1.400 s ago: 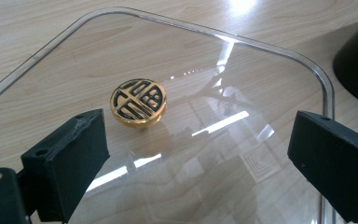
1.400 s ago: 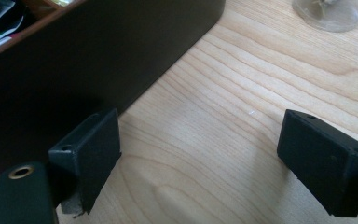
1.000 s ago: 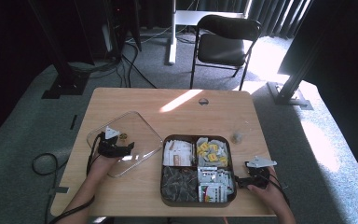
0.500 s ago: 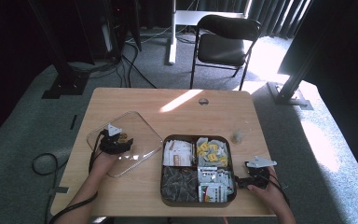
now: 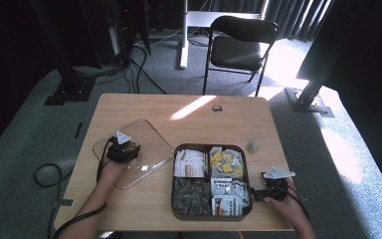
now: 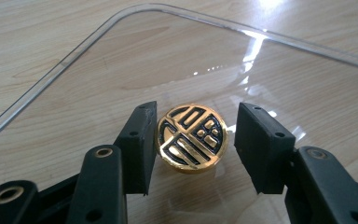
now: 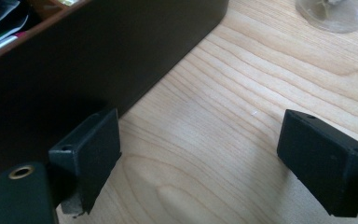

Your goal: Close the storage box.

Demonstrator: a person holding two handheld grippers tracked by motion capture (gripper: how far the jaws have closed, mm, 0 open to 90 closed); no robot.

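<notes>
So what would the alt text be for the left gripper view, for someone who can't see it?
Two black claw fingers bracket a round gold knob with a black pattern, fixed to a clear plastic lid lying on a wooden table. The left claw has just been closing; one finger is at the knob's edge and a gap remains at the other.

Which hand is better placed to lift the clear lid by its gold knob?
Left: its gripper has the gold knob between closing jaws. The right gripper sits open beside the tray.
</notes>
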